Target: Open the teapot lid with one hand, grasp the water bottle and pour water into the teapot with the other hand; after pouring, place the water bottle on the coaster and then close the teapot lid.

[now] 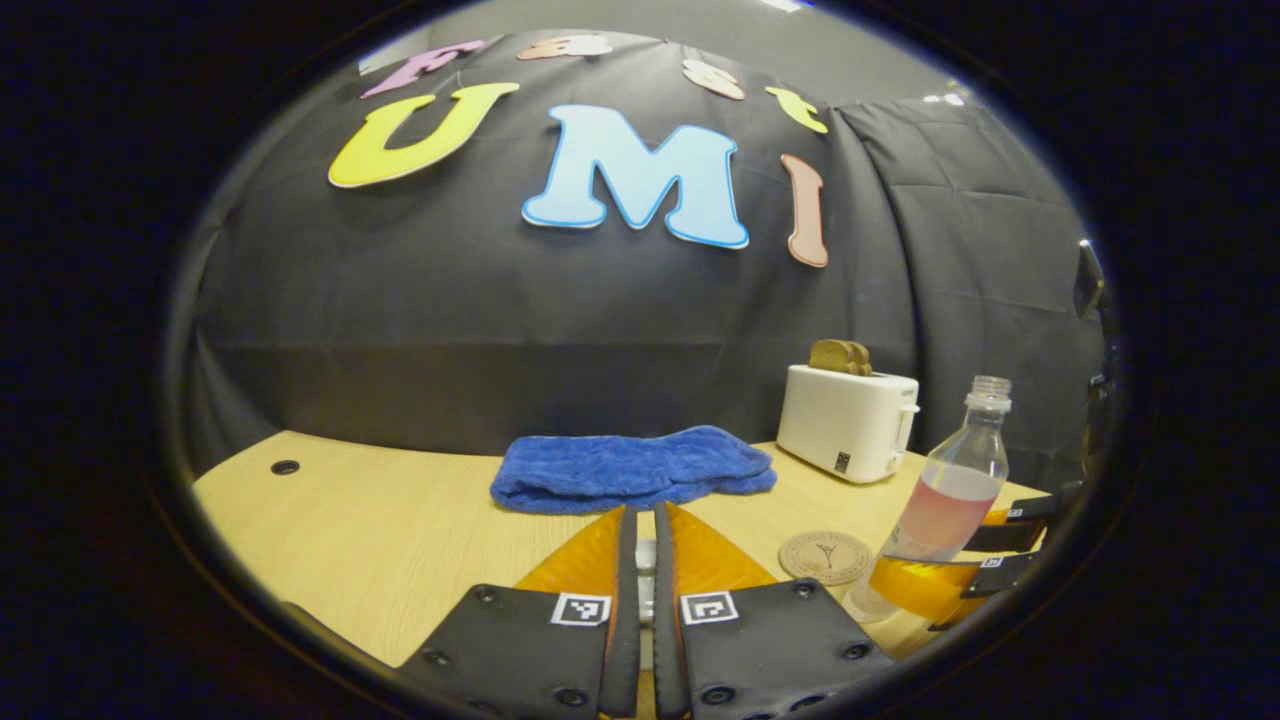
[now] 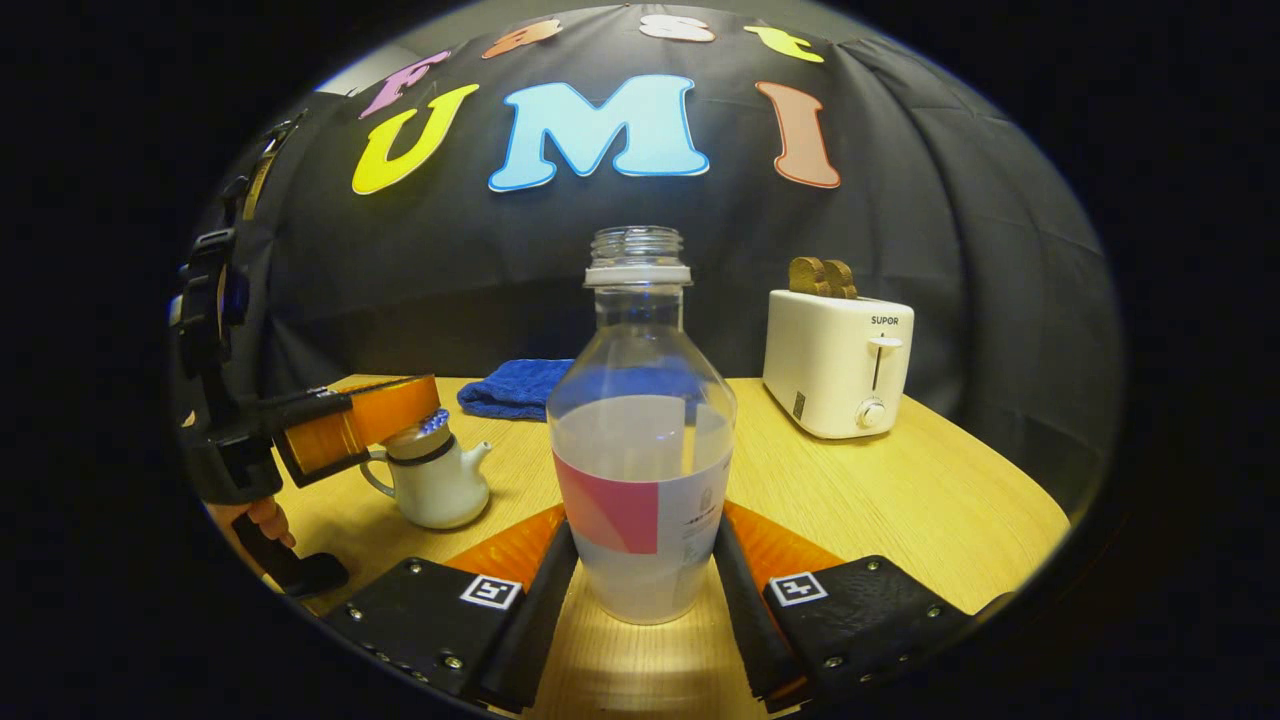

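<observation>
In the right gripper view, your right gripper (image 2: 640, 590) has its 2 fingers set on either side of the water bottle (image 2: 640, 450), each finger lying against the bottle's lower wall, so it is grasping the bottle. The bottle stands upright on the counter (image 2: 900, 500), uncapped and about half full, with a pink and white label around its lower part.

To the left in that view, your left gripper (image 2: 375, 425) sits right over the top of the white teapot (image 2: 435, 485), which stands on the counter with its spout pointing toward the bottle. In the left gripper view, the fingers (image 1: 625, 570) of that gripper are drawn almost together with a small pale thing pinched in the narrow gap; you cannot tell for sure from here that it is the lid knob.

Also in the left gripper view, the round coaster (image 1: 825, 556) lies flat on the counter just beside the bottle's base, bare on top.

Farther back, a folded blue towel (image 1: 630, 468) lies near the rear of the counter. To its right stands a white toaster (image 2: 838, 365) with 2 brown slices (image 2: 820, 277) sticking out of the top.
</observation>
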A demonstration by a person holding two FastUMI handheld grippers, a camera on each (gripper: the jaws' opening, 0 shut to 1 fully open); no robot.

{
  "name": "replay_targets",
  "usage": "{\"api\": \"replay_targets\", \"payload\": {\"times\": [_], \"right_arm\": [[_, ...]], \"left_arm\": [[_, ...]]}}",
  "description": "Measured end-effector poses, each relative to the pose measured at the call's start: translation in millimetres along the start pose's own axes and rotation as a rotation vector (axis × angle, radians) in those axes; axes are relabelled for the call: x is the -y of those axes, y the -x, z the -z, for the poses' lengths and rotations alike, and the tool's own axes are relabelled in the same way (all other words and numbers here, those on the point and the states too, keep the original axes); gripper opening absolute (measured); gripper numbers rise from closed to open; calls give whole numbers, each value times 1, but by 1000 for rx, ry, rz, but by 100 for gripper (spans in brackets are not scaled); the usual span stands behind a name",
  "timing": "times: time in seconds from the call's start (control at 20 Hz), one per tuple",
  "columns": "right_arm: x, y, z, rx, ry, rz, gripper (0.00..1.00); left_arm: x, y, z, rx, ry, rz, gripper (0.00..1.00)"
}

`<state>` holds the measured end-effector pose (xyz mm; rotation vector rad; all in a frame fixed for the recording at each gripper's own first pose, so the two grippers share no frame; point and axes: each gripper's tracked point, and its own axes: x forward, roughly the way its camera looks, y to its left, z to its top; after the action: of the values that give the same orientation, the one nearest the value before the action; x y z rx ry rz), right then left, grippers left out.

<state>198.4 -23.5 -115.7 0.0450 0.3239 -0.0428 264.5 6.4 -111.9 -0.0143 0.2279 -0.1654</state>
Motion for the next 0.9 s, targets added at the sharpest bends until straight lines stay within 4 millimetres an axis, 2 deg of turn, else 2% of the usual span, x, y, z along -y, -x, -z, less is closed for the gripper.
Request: {"api": "replay_targets", "payload": {"times": [0.15,0.2,0.3,0.35,0.55,0.6,0.65,0.7,0.75,0.9], "right_arm": [[1,0,0,-2,0,4,75],[1,1,0,0,5,5,75],[-1,2,1,1,16,3,75],[-1,2,-1,4,20,2,75],[0,1,-1,3,20,8,73],[0,2,0,3,20,7,73],[-1,2,0,2,19,10,73],[0,2,0,2,19,11,73],[1,1,-1,2,20,15,73],[-1,2,-1,5,49,32,73]], "left_arm": [[1,8,-16,43,43,20,11],[-2,13,-15,46,51,18,15],[-14,26,-18,69,69,10,12],[-24,34,-21,98,98,-8,15],[-81,60,-8,92,96,-125,12],[-90,64,-8,95,92,-141,11],[-99,68,-11,98,88,-152,15],[-107,71,-9,94,77,-162,11],[-115,73,-9,90,66,-179,14],[-130,77,-9,103,70,-199,15]]}}
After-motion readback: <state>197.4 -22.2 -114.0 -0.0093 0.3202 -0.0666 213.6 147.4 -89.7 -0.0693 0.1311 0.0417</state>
